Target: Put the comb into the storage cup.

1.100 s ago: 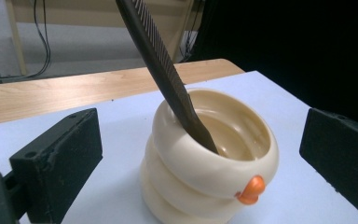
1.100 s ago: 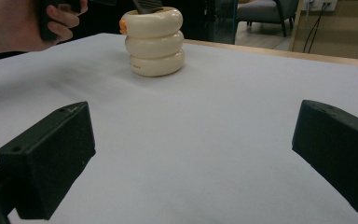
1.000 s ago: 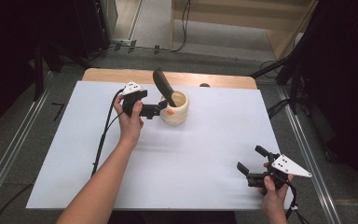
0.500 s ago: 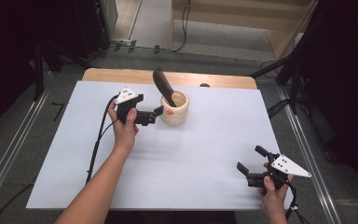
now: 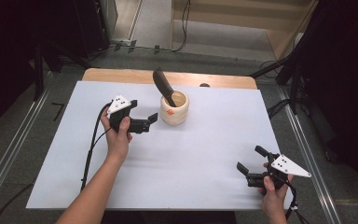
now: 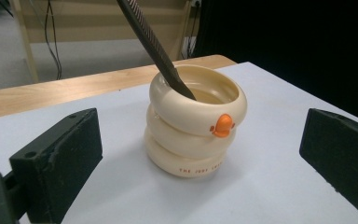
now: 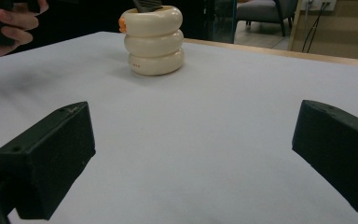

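1. a cream holder [image 5: 174, 108], shaped like three stacked rings with a small orange beak-like knob [image 6: 222, 125] on its side, stood upright on the white table cover [image 5: 205, 154] toward the far middle of the table.
2. a dark, flat, ridged tool [image 5: 163, 87] leaned inside the holder, its lower end down in the cup and its upper part tilted out over the rim toward the far left in the high view. what kind of tool it was could not be told.
3. the left gripper [image 5: 144, 121] sat just beside the holder on its left, apart from it; its jaws were spread wide and held nothing, with the holder framed between them in the left gripper view.
4. the right gripper [image 5: 251, 164] rested near the front right corner of the table, well apart from the holder; its jaws were also wide apart and empty.
5. by its look the holder was probably light and rigid, with a smooth, perhaps slightly slippery skin; the grooves between the rings looked like the safest seat for jaws, since they would stop it sliding up or down.
6. the tool looked stiff and thin, likely light; its ridged face should have given grip. the free upper part above the rim seemed the place to take it, across the flat faces.
7. a pull on the tool could have tipped so light a holder, so steadying its body seemed wise.
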`<state>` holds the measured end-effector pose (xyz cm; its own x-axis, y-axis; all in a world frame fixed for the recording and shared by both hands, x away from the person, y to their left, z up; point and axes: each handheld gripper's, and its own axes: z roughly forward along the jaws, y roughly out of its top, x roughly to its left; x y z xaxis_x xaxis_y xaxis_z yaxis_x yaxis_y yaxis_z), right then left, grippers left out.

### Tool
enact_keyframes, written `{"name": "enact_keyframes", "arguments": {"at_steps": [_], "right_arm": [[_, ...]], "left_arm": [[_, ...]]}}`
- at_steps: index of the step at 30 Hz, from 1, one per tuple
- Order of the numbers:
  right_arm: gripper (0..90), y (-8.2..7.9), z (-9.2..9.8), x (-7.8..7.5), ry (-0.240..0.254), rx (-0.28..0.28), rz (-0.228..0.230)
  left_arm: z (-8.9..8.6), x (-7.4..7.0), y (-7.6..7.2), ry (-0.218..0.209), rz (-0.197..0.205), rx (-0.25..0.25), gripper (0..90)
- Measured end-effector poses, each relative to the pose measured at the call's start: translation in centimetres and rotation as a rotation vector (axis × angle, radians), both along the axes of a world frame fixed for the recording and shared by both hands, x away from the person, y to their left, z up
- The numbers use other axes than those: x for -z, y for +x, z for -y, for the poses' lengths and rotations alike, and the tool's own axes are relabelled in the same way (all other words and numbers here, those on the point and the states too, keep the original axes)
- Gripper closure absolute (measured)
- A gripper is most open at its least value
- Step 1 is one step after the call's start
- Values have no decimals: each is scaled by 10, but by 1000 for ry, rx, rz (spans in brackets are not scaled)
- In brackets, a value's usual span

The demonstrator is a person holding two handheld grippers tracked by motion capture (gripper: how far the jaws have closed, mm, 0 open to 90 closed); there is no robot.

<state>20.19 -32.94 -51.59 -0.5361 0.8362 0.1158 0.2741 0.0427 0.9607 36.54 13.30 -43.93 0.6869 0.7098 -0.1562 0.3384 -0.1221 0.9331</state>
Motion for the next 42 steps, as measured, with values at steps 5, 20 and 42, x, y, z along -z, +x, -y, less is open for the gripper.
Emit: {"name": "enact_keyframes", "arguments": {"at_steps": [5,20,42], "right_arm": [[0,0,0,0,-5,1,5],[0,0,0,0,-6,0,3],[0,0,-1,0,-10,6,1]], "left_arm": [[-6,0,-9,-14,13,-1,0],[-28,5,-32,-20,25,-17,0],[-68,21,-61,14,37,-63,0]]}}
